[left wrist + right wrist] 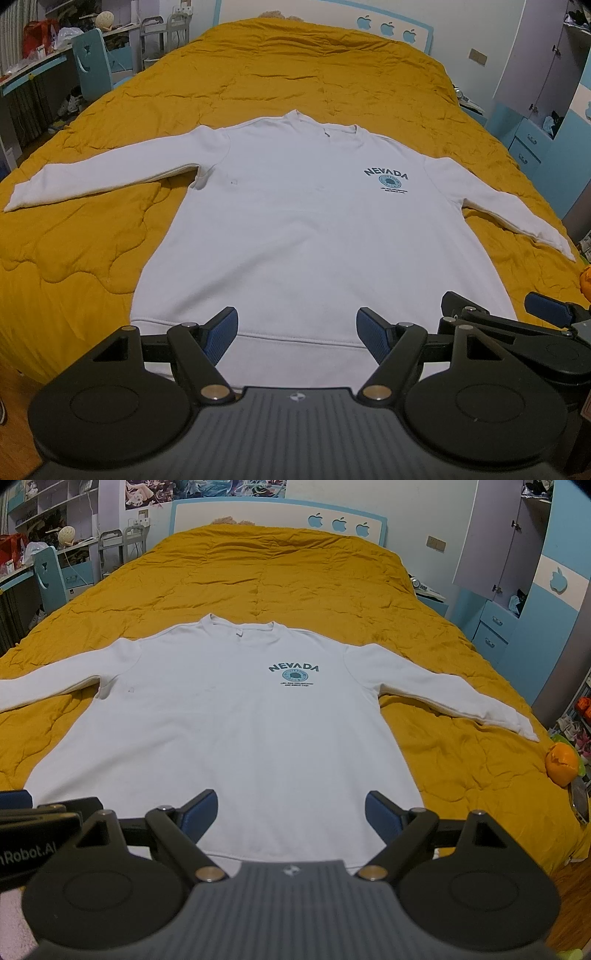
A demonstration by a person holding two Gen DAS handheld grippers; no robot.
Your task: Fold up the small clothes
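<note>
A white long-sleeved sweatshirt (295, 229) with a blue "NEVADA" print lies flat, front up, on the yellow bed, both sleeves spread out to the sides, hem toward me. It also shows in the right wrist view (229, 731). My left gripper (297, 336) is open and empty, just above the hem near its middle. My right gripper (291, 814) is open and empty, over the hem's right part. The right gripper also shows in the left wrist view (495, 314), close beside the left one.
The yellow quilt (277, 74) covers the whole bed. An orange soft toy (561, 764) sits at the bed's right edge. A desk and blue chair (92, 62) stand left of the bed, blue drawers (495, 627) and a wardrobe to the right.
</note>
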